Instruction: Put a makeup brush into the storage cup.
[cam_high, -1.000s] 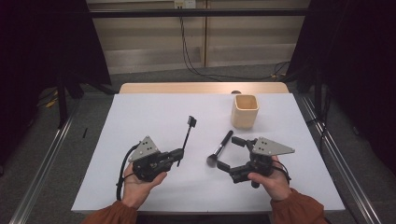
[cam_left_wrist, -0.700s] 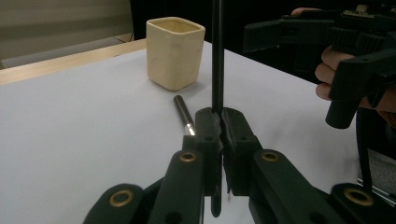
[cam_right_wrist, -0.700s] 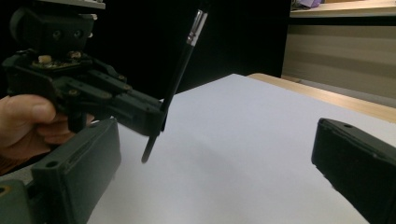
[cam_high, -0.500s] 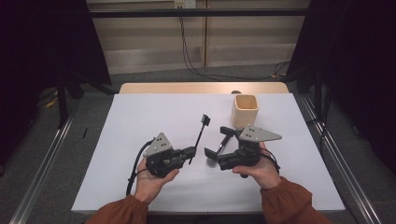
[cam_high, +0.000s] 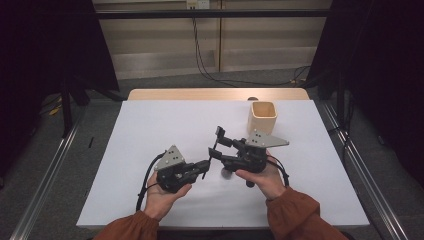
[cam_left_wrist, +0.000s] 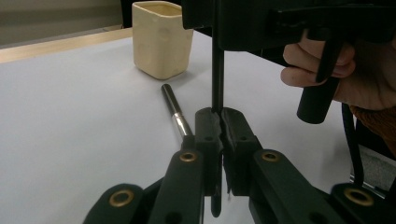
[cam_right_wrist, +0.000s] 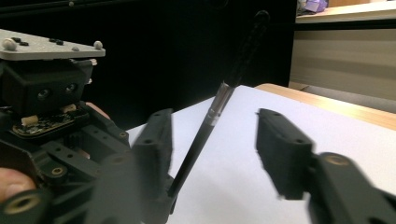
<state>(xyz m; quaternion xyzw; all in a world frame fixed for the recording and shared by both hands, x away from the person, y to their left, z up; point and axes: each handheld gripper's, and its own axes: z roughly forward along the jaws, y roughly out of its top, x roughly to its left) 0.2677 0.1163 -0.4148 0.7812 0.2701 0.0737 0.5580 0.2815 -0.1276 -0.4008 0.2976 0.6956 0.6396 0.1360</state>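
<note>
My left gripper (cam_high: 206, 164) (cam_left_wrist: 219, 114) is shut on the lower end of a thin black rod (cam_high: 215, 145) (cam_left_wrist: 216, 79) with a silver band (cam_right_wrist: 215, 109), which stands almost upright. The right gripper (cam_high: 223, 148) (cam_right_wrist: 215, 122) faces it from the right with the rod between its jaws. Those jaws have just been closing, and a gap still shows on both sides of the rod. A second dark rod with a metal collar (cam_left_wrist: 173, 109) (cam_high: 227, 173) lies on the table below the right gripper. A cream cup (cam_high: 262, 116) (cam_left_wrist: 161, 39) stands behind.
The white tabletop (cam_high: 150, 130) has a wooden strip along its far edge. Cables trail from both grippers toward the person. Dark curtains and metal floor rails flank the table.
Both hands have come together at the table's middle. The left brought the rod rightward; the right lifted, moved left around it, and its jaws narrowed.
</note>
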